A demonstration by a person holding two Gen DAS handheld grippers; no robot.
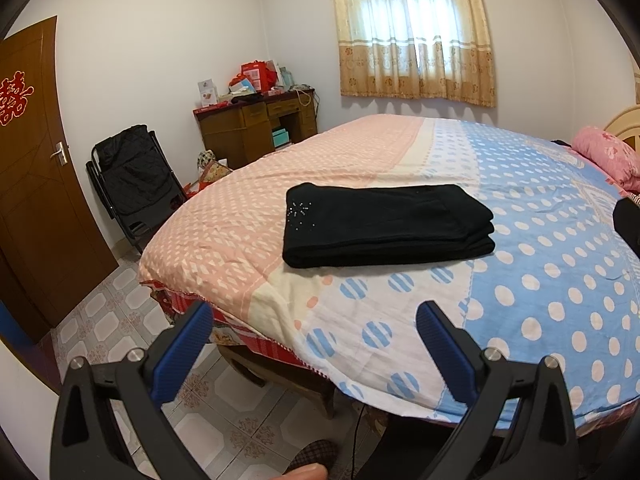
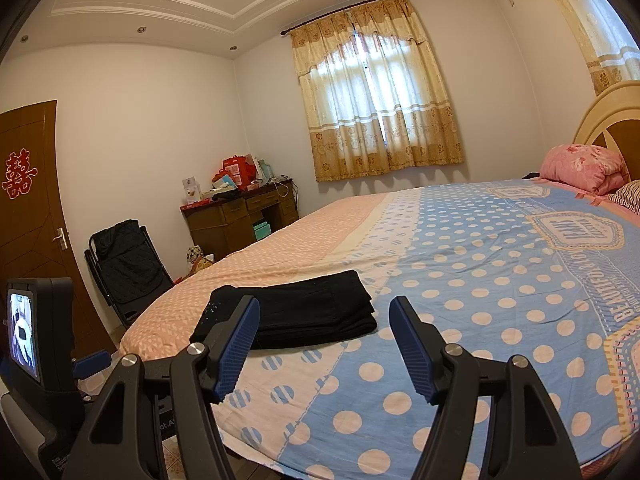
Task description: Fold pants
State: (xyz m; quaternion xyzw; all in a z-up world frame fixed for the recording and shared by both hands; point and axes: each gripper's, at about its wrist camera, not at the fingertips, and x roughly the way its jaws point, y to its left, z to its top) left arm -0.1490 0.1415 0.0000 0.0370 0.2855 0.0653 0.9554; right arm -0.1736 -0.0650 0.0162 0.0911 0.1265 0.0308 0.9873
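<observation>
Nearest, the left tool [image 1: 314, 326] has its two blue ribbed fingers [image 1: 182, 354] spread wide with nothing between them, hanging over the near edge of the bed with the pink, cream and blue polka-dot quilt [image 1: 540, 280]; patterned floor tiles [image 1: 100, 320] show below and left of it. The right tool [image 2: 324, 322] is likewise spread and empty, above the quilt's near blue and cream part.

Ahead of both: the black fabric pants, folded into a flat rectangular stack [image 1: 384, 224], lying on the quilt. From the left tool they sit straight ahead, well beyond the fingertips, untouched. From the right tool they sit ahead and slightly left [image 2: 312, 312]; its left finger [image 2: 234, 350] overlaps the stack's near left corner in view, though contact cannot be told. Small sparkly studs show on the stack's left end.

At the far left of the right tool's view, a black device with a small lit screen [image 2: 24, 332].

Farther, left of the bed: a black folding chair draped with dark quilted cloth [image 1: 132, 180], then a brown wooden door with a red paper emblem [image 1: 32, 160]. Beyond, a brown wooden desk piled with red boxes [image 1: 256, 120] against the white wall. Far right, a pink floral pillow [image 2: 584, 168] by the headboard. Farthest back, a window with beige patterned curtains [image 1: 412, 36].
</observation>
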